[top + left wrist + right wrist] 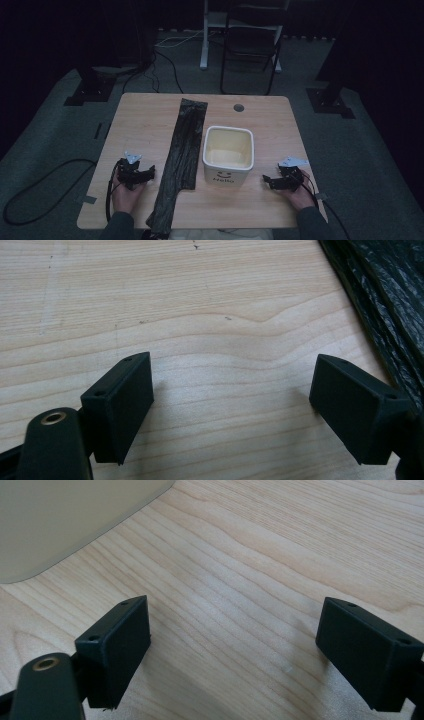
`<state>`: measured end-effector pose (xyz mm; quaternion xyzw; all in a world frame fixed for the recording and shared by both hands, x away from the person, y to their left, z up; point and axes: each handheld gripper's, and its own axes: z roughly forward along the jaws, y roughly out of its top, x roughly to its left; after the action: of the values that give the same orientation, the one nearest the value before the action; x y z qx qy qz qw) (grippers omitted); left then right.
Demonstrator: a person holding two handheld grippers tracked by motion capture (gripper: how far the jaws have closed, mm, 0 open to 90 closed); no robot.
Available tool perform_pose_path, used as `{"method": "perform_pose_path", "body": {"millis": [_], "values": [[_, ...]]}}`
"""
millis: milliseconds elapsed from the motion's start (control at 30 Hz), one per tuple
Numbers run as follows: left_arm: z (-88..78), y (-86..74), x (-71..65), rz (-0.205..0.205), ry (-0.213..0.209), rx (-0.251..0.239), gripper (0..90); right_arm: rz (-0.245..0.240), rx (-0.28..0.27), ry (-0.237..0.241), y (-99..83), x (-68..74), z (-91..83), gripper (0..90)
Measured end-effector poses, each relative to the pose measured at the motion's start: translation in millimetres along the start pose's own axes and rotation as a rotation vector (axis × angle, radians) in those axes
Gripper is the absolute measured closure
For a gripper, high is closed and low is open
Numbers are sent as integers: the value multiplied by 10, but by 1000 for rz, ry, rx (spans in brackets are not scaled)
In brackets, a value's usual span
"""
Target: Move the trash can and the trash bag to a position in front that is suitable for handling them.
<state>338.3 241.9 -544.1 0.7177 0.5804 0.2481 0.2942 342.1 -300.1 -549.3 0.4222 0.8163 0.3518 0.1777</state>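
Two grippers, both near the table's front edge, each held in one hand. Left gripper (pixel 148 173): jaws wide apart, nothing between them, resting low over bare wood just beside the bag (pixel 181 150). Right gripper (pixel 267 181): jaws likewise spread and empty, near the bin (pixel 228 149), apart from it.

One black plastic bag, a long flattened strip running from the front edge towards the far edge, touching or just beside the bin's left wall.

One white bin, upright, empty, with "Hello" on its front.

One table (pixel 150 112), with one round hole (pixel 238 107) near the far edge.

One chair (pixel 252 45) beyond, on the floor.

Step, as judged: the start, nothing grasped. The next move probably calls for the left gripper to close on the bag's near edge.
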Motion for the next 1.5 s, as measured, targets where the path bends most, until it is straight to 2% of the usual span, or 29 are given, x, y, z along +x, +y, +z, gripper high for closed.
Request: {"method": "perform_pose_path", "body": {"millis": [267,333,433,467,533,600,667,733,833,900,1000,1067,1100,1133,1367,1500], "values": [[-2,8,-10,-8,8,7,181,6,0,-5,-1,9,-2,137],[-13,12,-6,8,-10,19,180,6,1,-4,-2,9,-3,138],[-24,23,-7,15,-16,34,182,6,1,-5,-2,10,-3,138],[-42,31,-4,21,-23,35,218,5,2,-5,-2,10,-3,138],[-61,54,22,33,-37,46,390,4,1,-4,-2,14,-4,146],[-66,65,57,33,-45,52,414,2,2,-5,1,27,-16,186],[-84,75,92,13,-61,61,446,5,7,-4,8,52,-31,238],[-122,94,99,6,-91,47,465,0,20,-2,26,71,-45,305],[-197,146,42,23,-144,21,472,5,35,10,63,92,-59,370],[-272,192,-53,54,-192,-7,471,9,28,30,94,123,-78,391],[-340,257,-204,94,-245,-26,471,-10,-4,36,180,193,-122,410],[-359,306,-312,111,-270,-36,468,-8,-29,48,247,233,-151,416],[-359,306,-312,111,-270,-36,467,-10,-39,55,277,250,-160,416],[-362,361,-425,129,-300,-45,466,-14,-46,61,303,266,-163,416],[-267,549,-875,203,-397,-35,464,-24,-62,91,384,343,-163,416],[-209,659,-1106,244,-422,-24,462,-36,-73,104,423,383,-175,419]]}}
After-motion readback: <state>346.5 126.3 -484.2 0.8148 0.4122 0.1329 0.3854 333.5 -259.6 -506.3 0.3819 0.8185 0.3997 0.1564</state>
